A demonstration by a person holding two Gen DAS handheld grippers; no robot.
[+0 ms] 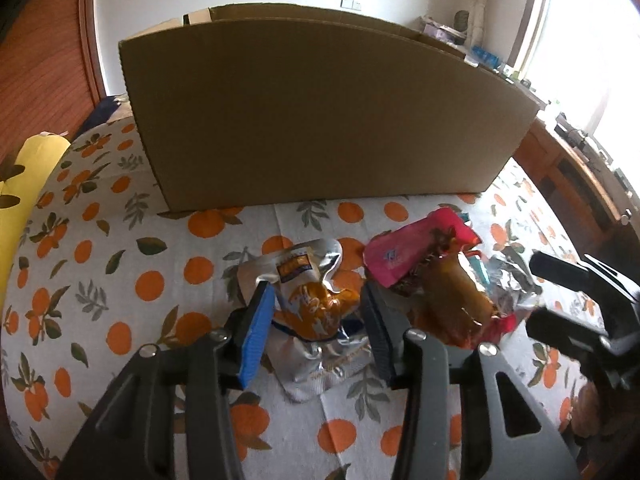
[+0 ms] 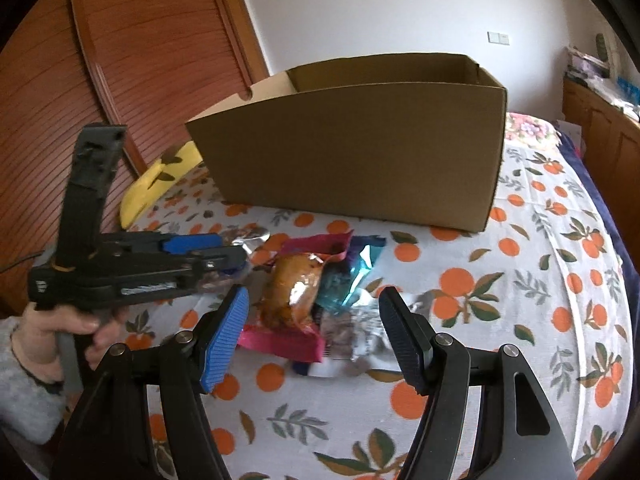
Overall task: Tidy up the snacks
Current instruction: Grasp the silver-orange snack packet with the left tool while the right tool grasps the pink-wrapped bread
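Silver pouch point(image 1: 316, 300) with orange print lies crumpled on the cloth point(image 1: 120, 280), roughly mid-surface, in front of the box point(image 1: 320, 120). Long axis runs away from the left wrist camera toward the box wall; torn silver top end points at the box, lower end toward the camera.

Left gripper point(image 1: 316, 312) straddles the pouch, blue pad on one side, dark pad on the other. Jaws partly apart; pads do not visibly press the foil. No grip seen.

Just right of the pouch, a heap: pink packet point(image 1: 404, 252) point(image 2: 280, 340) with a brown bun point(image 1: 456, 300) point(image 2: 292, 288) on top, teal wrapper point(image 2: 352, 280), silver foil point(image 2: 360, 328) at the far side. Heap axis is slanted, pink end toward the box.

Right gripper point(image 2: 316, 328) hovers over the heap, jaws wide, nothing between the pads.

Box: brown cardboard, open top, near wall upright, standing toward the cloth's far edge. Yellow cushion point(image 1: 28, 184) point(image 2: 156, 184) at the left edge.

Left view only: the pouch's print, the window side of the room. Right view only: the box's open interior, the wooden door, the person's hand point(image 2: 76, 320) and grey sleeve on the left gripper's handle; the pouch is mostly hidden there behind that gripper.
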